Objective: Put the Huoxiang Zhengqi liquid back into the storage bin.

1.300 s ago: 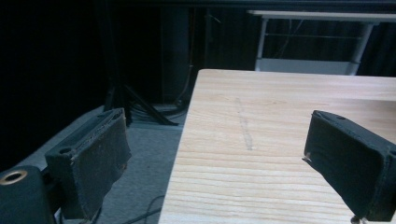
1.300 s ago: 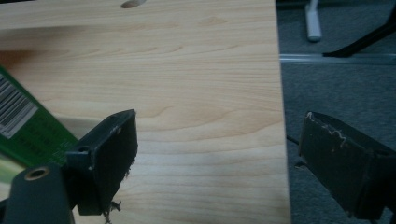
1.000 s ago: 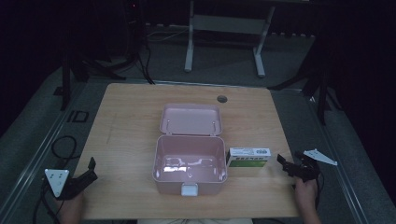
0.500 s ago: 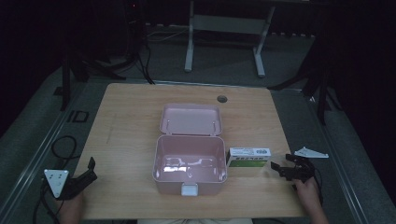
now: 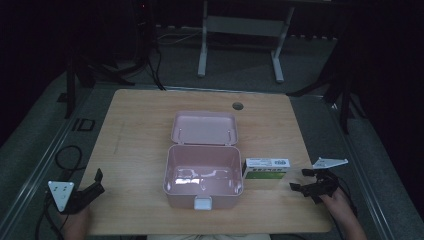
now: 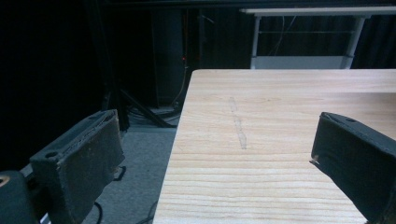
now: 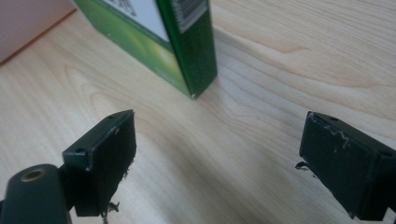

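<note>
A pink box [image 5: 203,176] stands open in the middle of the wooden table [image 5: 130,140], its lid [image 5: 204,128] lying back on the far side. Just right of it sits a green and white carton [image 5: 266,170] [image 7: 163,37]. My right gripper [image 5: 302,180] [image 7: 217,158] is open a short way right of the carton, low over the table, with the carton's near corner ahead of its jaws. My left gripper [image 5: 96,181] [image 6: 219,163] is open at the table's front left corner, nothing between its jaws.
A round cable hole [image 5: 238,106] lies in the table near its far edge. A faint streak [image 6: 238,123] marks the wood ahead of the left gripper. A white desk frame [image 5: 240,30] stands on the dark floor beyond the table. A cable [image 5: 67,155] loops left of the table.
My right gripper has moved left towards the carton and come lower. The left gripper has stayed put.
</note>
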A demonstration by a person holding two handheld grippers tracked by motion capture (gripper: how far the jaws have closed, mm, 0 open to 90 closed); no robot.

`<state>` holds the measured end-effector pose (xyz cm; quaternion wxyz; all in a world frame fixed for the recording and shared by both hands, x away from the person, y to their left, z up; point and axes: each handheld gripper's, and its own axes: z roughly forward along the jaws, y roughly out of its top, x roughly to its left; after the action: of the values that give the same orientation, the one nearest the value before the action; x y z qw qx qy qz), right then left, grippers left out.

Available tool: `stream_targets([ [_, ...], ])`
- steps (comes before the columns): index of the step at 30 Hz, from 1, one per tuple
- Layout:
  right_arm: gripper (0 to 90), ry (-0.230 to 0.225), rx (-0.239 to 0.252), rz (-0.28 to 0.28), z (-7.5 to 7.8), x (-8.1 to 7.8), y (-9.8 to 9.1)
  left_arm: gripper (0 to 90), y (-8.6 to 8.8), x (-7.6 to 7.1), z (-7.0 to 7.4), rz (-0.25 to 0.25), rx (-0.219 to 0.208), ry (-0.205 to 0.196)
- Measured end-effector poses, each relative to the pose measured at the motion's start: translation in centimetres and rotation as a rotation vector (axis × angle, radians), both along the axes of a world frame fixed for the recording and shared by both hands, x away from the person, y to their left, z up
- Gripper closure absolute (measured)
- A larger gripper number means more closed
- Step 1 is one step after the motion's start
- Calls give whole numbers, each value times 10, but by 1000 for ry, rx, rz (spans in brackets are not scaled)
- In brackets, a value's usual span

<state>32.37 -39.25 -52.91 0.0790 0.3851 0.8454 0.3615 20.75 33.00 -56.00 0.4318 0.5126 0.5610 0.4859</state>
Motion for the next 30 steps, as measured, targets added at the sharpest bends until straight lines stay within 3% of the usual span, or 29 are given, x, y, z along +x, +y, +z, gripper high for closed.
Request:
stream_targets([
  [2,105,-1,-15,11,2,-1,1,23,0,0,0,0,0,0],
  [4,105,8,-67,49,4,-2,5,24,0,0,0,-10,-3,7],
  [8,105,39,-80,91,6,-2,8,24,0,0,0,-10,-4,9],
  [13,105,81,-131,155,9,-2,16,23,0,0,0,-7,-4,8],
  [17,123,103,-182,207,13,-4,22,24,0,0,0,-8,-6,11],
  [19,129,95,-236,249,14,-7,27,24,1,0,1,-9,-7,10],
  [24,126,158,-324,306,15,-8,35,24,0,0,0,-17,-7,15],
  [26,126,155,-342,309,15,-8,36,24,0,0,0,-15,-7,14],
  [30,126,208,-388,337,19,-6,42,23,0,0,0,-16,-8,14],
])
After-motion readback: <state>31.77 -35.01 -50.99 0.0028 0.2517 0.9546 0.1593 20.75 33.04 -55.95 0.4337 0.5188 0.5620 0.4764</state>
